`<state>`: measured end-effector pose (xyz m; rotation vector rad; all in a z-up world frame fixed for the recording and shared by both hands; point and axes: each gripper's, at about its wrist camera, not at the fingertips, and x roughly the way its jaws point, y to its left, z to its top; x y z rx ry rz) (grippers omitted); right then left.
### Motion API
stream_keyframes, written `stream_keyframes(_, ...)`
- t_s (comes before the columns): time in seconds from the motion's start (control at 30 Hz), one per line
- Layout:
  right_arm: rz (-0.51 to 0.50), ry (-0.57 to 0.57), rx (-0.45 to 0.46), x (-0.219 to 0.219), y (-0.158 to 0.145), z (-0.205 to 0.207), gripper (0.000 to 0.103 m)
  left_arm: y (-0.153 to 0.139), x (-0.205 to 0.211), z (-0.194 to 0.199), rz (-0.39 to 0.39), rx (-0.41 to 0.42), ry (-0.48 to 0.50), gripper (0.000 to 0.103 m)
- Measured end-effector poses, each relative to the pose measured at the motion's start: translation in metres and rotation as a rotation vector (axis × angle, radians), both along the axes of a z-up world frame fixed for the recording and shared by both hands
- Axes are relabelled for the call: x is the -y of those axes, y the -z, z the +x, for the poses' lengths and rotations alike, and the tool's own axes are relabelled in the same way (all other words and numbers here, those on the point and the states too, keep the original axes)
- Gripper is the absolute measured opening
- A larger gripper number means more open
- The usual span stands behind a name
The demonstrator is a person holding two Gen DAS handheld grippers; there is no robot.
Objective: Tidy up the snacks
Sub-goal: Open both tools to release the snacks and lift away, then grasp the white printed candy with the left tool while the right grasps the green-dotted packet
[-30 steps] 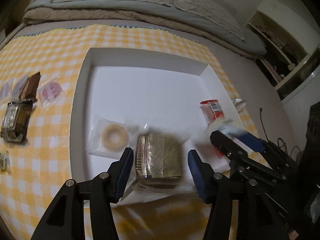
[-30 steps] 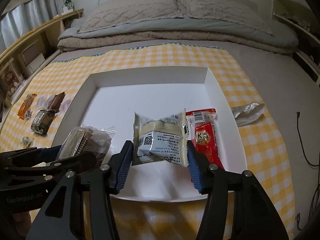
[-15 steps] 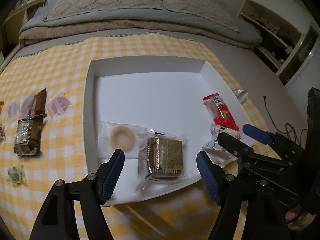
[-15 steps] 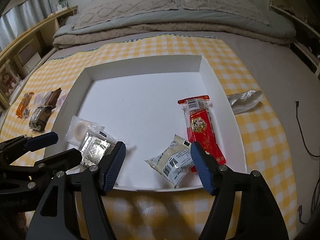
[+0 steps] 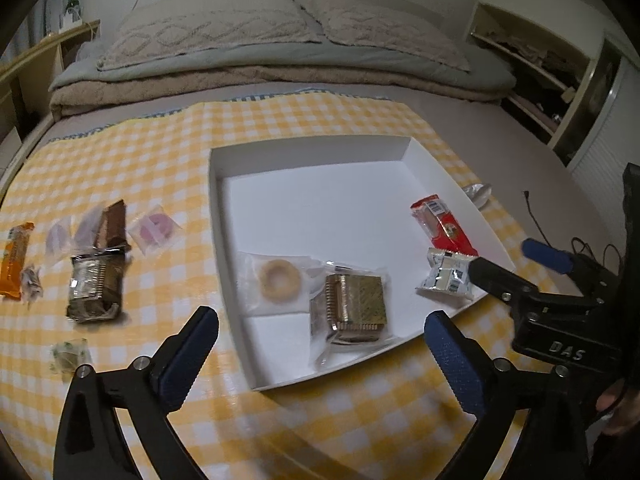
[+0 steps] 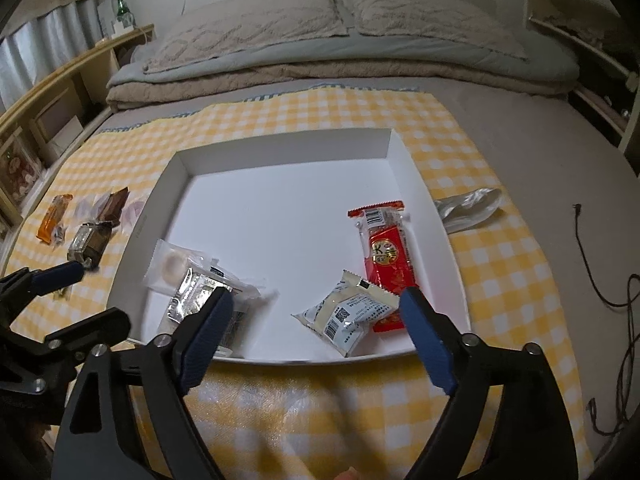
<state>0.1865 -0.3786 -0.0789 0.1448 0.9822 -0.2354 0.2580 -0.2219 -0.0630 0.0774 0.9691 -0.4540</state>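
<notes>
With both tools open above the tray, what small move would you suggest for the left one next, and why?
Probably swing the left tool leftward toward the dark foil-wrapped snack on the checked cloth. Both tools are open and empty, four snacks already lie in the white tray, and several more wait outside it on that side, within the left tool's side of the scene.

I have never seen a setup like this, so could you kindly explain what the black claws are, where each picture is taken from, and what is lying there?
There is no robot: a person holds two hand grippers, each with a camera looking along its fingers. One picture is from the left gripper, the other from the right gripper. Both are open and hold nothing. On a checked cloth sits a white tray holding a ring biscuit, a gold cake, a white packet and a red packet. More snacks, such as an orange bar, lie on the cloth left of the tray.
</notes>
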Motion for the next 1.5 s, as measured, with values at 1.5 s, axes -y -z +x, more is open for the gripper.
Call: stream_keyframes(1.5,0.043,-0.196,0.164,-0.227,-0.010,0.071,0.103,-0.081,-0.298,-0.022,0.097,0.208,-0.323,0.103)
